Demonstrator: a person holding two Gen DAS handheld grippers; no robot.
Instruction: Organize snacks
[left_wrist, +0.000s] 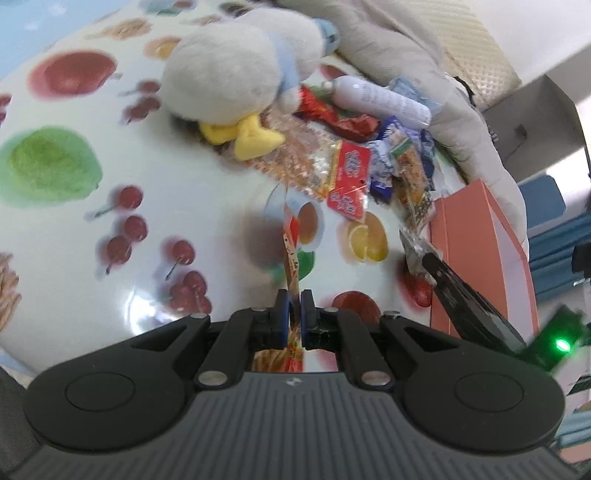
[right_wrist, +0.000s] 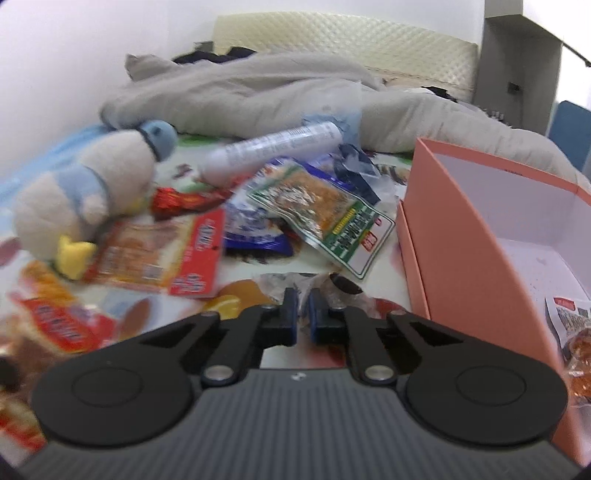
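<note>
Pinching a thin orange snack packet (left_wrist: 291, 258) edge-on, the left gripper (left_wrist: 293, 306) sits left of the pink box (left_wrist: 476, 236), the packet's long axis running straight ahead.

Right wrist view: the right gripper (right_wrist: 300, 308), nearly closed on a crumpled clear wrapper (right_wrist: 295, 282), sits just beside the box's (right_wrist: 454, 229) left wall.

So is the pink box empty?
No. The pink box is open on top, and the right wrist view shows a snack packet already lying inside on its floor.
</note>
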